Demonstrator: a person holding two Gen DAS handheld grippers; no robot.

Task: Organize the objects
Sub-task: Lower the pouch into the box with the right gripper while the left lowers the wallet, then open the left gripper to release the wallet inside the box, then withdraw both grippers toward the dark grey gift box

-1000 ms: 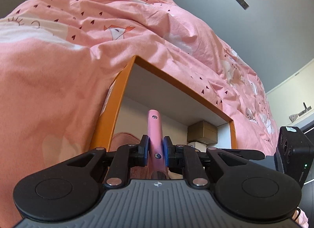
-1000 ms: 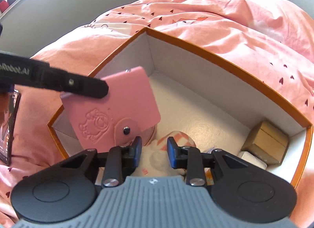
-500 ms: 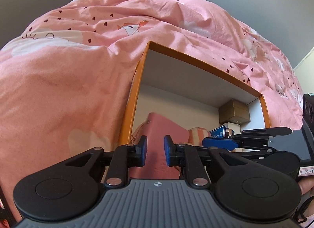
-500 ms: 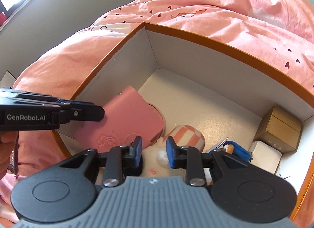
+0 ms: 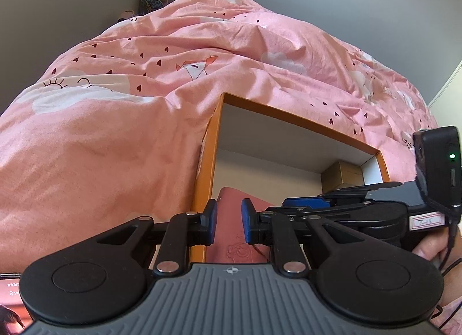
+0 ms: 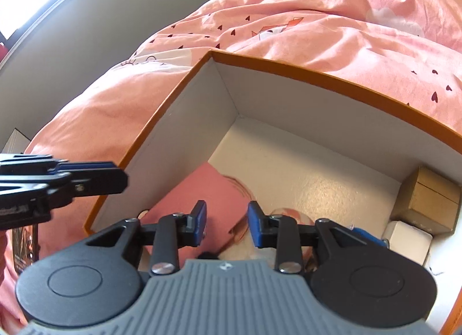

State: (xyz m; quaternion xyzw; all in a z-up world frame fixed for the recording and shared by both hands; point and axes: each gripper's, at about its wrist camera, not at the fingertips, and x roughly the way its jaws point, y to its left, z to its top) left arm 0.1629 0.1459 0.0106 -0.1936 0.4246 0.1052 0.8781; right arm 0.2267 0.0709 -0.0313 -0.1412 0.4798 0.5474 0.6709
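A pink snap wallet lies flat on the near left of the floor of the orange-rimmed white box on the bed. My left gripper hovers over the box's near left corner with a small gap between its blue pads; the wallet shows below through that gap, untouched. My right gripper hangs above the wallet's right edge. Its jaws are opening and hold nothing. The left gripper reaches in from the left beside the box wall, and the right gripper appears side-on over the box.
In the box's right part sit a brown carton, a white cube, a blue item and a pink-patterned cup. Rumpled pink bedding surrounds the box. A phone lies on the bed at left.
The left gripper let go of the pink wallet, which dropped flat into the box, then rose and rolled. The right gripper shifted over the wallet and widened slightly.
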